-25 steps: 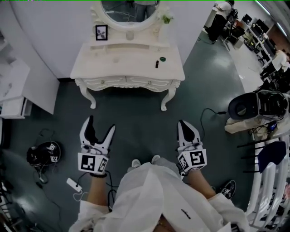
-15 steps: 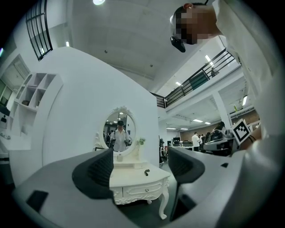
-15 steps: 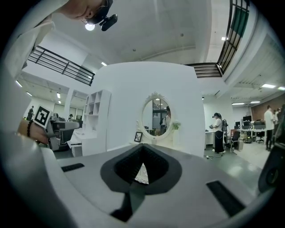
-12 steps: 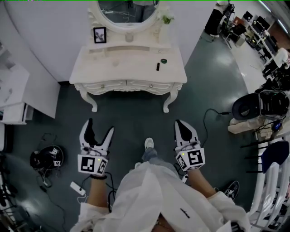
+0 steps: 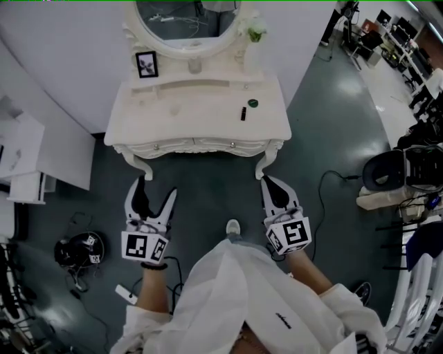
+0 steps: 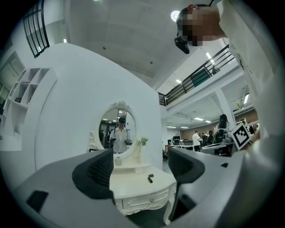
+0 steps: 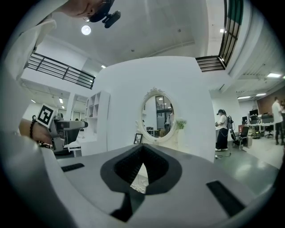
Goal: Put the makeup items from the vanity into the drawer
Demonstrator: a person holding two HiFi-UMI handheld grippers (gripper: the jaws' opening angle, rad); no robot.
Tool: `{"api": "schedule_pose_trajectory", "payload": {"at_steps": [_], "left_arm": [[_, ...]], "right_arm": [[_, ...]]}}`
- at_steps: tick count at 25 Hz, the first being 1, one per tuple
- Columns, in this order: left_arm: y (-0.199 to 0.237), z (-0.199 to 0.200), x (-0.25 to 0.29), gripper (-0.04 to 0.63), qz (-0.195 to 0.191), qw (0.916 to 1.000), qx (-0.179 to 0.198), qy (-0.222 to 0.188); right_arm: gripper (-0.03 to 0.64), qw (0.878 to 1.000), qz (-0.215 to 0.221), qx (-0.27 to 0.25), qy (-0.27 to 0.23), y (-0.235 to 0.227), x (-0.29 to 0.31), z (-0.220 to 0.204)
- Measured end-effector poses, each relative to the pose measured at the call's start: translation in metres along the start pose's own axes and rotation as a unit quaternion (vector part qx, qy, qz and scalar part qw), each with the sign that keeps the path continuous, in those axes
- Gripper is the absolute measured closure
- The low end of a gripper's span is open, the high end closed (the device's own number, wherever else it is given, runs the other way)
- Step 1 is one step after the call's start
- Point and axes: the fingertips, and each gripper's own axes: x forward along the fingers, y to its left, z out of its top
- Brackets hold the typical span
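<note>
Makeup items: 2 seen, a dark stick [image 5: 243,113] and a small round compact [image 5: 253,103]. Both on vanity top, well ahead of L gripper [image 5: 155,188] and R gripper [image 5: 268,183], more on R gripper's side.
Stick vs compact: just beside each other, apart. Stick is the nearer one to the grippers.
Vanity [image 5: 194,110]: white, straight ahead of both grippers, facing them.
Drawers [image 5: 173,145]: in vanity front, side by side w/ small knobs. Fronts flush, shut.
L gripper state: jaws wide apart, nothing held. In head view its tips show just short of vanity's front-left leg.
L gripper view: vanity top w/ stick [image 6: 150,179] shows in the gap b/w the jaws, well beyond them.
R gripper state: jaws together at tips, nothing b/w them. In its own view [image 7: 142,149] only a small triangular gap shows behind the tips, w/ white vanity edge seen through it.
R gripper pos: in head view its tip shows just short of vanity's front-right leg.
Mirror [image 5: 187,17]: oval, at vanity's back, beyond the items.
Photo frame [image 5: 147,64]: back of vanity top, ahead of L gripper.
Plant [image 5: 255,29]: back of vanity, ahead of R gripper, beyond compact.
Shoe [image 5: 233,227]: on dark floor b/w the two grippers.
</note>
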Motion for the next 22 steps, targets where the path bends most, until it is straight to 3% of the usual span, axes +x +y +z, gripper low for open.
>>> {"api": "schedule_pose_trajectory", "payload": {"at_steps": [12, 22], "left_arm": [[0.014, 0.0, 0.102, 0.229, 0.029, 0.9996, -0.003, 0.004], [0.014, -0.008, 0.135, 0.229, 0.046, 0.9989, -0.01, 0.008]], "right_arm": [[0.598, 0.999, 0.051, 0.013, 0.001, -0.061, 0.09, 0.003], [0.598, 0.997, 0.079, 0.019, 0.002, -0.084, 0.12, -0.003]]}}
